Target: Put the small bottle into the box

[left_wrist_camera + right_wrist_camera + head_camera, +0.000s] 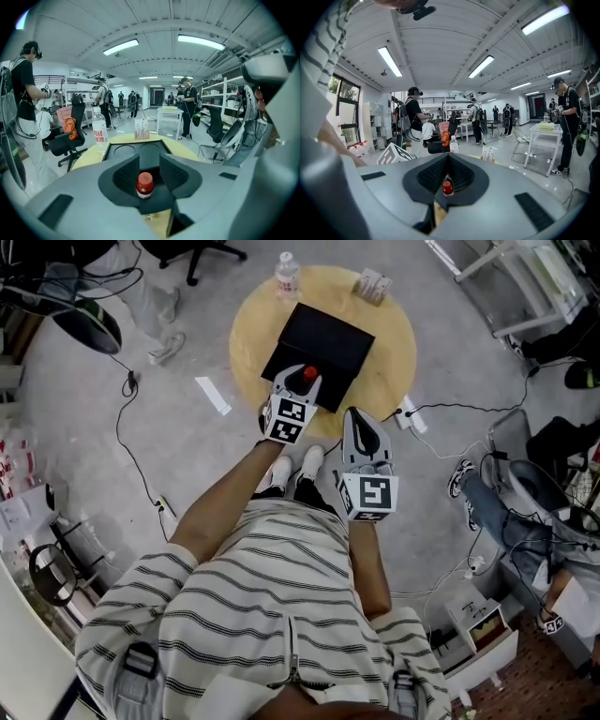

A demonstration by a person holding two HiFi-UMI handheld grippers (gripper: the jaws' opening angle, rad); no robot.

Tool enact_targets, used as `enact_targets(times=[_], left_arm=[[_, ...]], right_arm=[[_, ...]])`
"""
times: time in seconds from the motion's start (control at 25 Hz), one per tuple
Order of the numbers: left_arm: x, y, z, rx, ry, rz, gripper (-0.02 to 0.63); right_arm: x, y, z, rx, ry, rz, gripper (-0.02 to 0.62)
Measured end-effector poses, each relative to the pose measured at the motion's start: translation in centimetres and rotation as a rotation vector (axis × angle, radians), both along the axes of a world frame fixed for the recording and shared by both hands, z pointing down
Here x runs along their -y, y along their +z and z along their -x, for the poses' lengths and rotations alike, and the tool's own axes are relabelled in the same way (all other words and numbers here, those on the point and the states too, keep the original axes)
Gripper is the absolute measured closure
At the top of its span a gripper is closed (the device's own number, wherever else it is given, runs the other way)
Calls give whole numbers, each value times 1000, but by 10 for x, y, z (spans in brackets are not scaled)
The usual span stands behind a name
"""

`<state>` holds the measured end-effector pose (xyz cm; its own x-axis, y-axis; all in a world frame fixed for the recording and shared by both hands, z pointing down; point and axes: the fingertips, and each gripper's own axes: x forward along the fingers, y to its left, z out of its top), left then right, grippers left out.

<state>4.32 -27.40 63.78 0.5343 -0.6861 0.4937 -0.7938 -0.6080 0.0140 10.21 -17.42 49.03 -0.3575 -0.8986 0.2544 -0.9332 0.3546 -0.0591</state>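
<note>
My left gripper (302, 383) is shut on the small bottle (308, 374), which has a red cap and a white label. It is at the near edge of the flat black box (323, 341) on the round wooden table (394, 352). In the left gripper view the small bottle (145, 184) stands upright between the jaws of the left gripper (149, 165), and the black box (110, 151) with two round recesses lies just beyond. My right gripper (361, 420) hangs off the table's near right, jaws together and holding nothing. In the right gripper view the small bottle (447, 188) shows below the shut tips of the right gripper (448, 157).
A clear water bottle (287, 276) stands at the table's far edge, and a small card box (373, 284) sits at the far right. A power strip (413, 415) and cables lie on the floor to the right. People, chairs and shelves stand around the room.
</note>
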Motion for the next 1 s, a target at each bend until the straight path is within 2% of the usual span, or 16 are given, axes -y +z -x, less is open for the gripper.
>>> enact_targets(times=[0.36,1.0], left_arm=[[-16,-62,9,-87,9,-92,495],[-51,-137,38,-164,26,-227,554]], right_arm=[[-3,-15,6,-7,0,-36,586],[-8,-30,23,-15,-15,-73,586]])
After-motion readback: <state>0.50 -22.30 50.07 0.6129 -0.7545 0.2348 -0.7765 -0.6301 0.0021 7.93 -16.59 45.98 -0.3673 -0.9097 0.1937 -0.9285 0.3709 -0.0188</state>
